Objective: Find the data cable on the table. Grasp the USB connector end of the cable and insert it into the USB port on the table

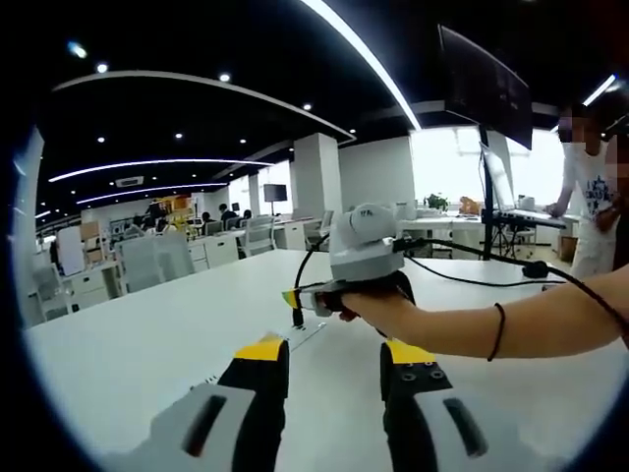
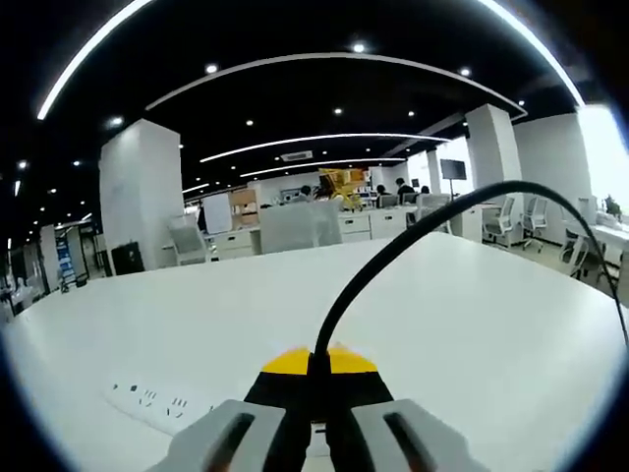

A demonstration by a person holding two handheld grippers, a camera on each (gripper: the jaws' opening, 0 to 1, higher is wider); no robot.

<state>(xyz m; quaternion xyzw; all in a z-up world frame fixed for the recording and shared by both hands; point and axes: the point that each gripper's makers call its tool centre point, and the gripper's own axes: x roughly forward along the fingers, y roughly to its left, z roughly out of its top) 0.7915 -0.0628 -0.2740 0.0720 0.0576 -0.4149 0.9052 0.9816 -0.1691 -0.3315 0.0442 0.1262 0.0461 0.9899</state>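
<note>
My right gripper (image 2: pixel 316 372) is pinched tight on the black data cable (image 2: pixel 413 231), which rises from between the jaws and arcs away toward 2 o'clock. My left gripper (image 1: pixel 334 352) stands wide apart with nothing in it, low over the white table (image 1: pixel 147 334).

The USB connector is, I think, buried inside the right jaws, so I cannot tell how squarely it sits. If it is skewed it could jam or skid off the port, and the cable's stiff arc may twist it as I lower.

The power strip (image 2: pixel 162 401) lies at 8 o'clock of the right jaws, but its ports are too small to read. A monitor (image 1: pixel 486 88) and a standing person (image 1: pixel 590 187) are well apart, at 2 o'clock of the left jaws.
</note>
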